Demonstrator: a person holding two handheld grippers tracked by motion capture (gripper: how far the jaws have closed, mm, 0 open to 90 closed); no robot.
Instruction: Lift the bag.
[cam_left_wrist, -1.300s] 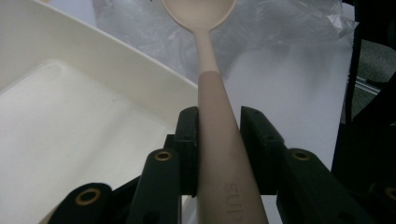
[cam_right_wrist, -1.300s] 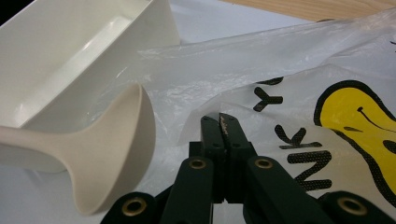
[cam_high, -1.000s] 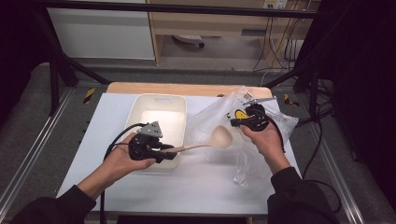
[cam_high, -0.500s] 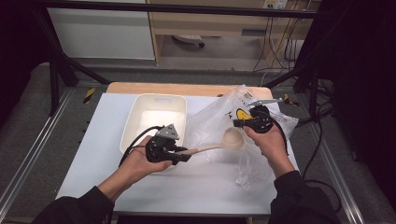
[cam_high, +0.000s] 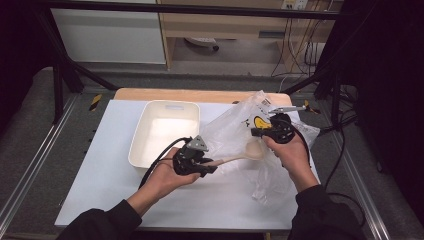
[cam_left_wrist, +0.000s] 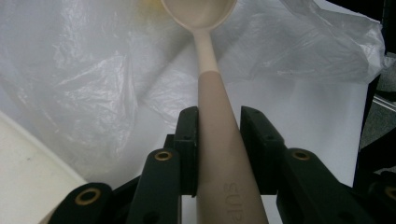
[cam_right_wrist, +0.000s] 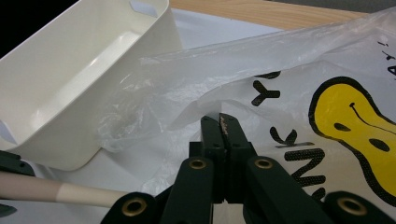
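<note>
The pale blue-white rectangular table top (cam_high: 100, 165) lies bare on the near side of both my grippers, with open surface out to its left and front edges. Beyond my left gripper (cam_high: 192, 160) sits the cream rectangular plastic bin (cam_high: 165, 130), its near rim just beside that hand. Ahead of it spreads the crinkled clear plastic bag with a yellow smiley print (cam_high: 240, 130), and my right gripper (cam_high: 257, 132) has its jaws pressed together on the bag's edge, holding the film lifted off the table. My left gripper pinches the thick handle of the beige plastic spoon (cam_left_wrist: 212, 107), whose bowl points away from the jaws, at the bag's mouth under the raised film.
</note>
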